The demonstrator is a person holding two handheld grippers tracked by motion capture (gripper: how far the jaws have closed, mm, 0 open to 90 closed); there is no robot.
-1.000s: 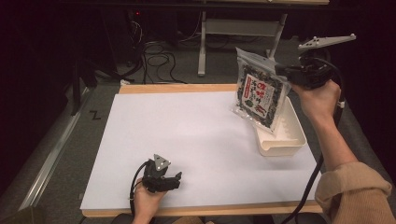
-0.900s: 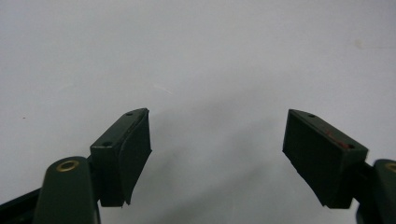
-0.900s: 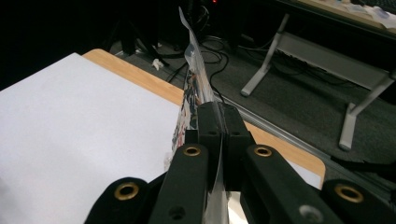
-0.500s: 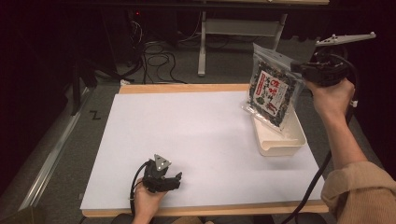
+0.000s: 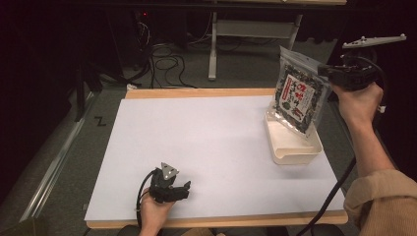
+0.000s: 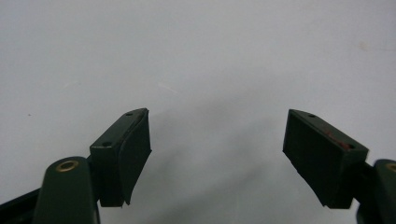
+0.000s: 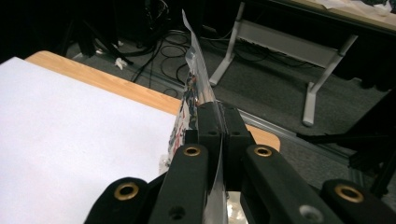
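A clear snack bag (image 5: 298, 93) with a dark printed label hangs upright above the white tray (image 5: 293, 147) at the table's right side. My right gripper (image 5: 327, 73) is shut on the bag's right edge and holds it off the table. In the right gripper view the jaws pinch the thin bag (image 7: 194, 88) edge-on, and my right gripper (image 7: 218, 114) points toward the far table edge. My left gripper (image 5: 184, 189) rests low at the front left of the white table sheet (image 5: 196, 132). My left gripper (image 6: 217, 140) stands open over bare white surface with nothing between its fingers.
The wooden table edge (image 5: 196, 92) runs along the back. Beyond it lie floor cables (image 5: 167, 54) and a grey desk frame (image 5: 246, 29). A metal rail (image 5: 54, 162) runs along the floor at the left.
My right gripper has carried the bag up and to the right, so it now hangs more upright over the tray. The left gripper has stayed put.
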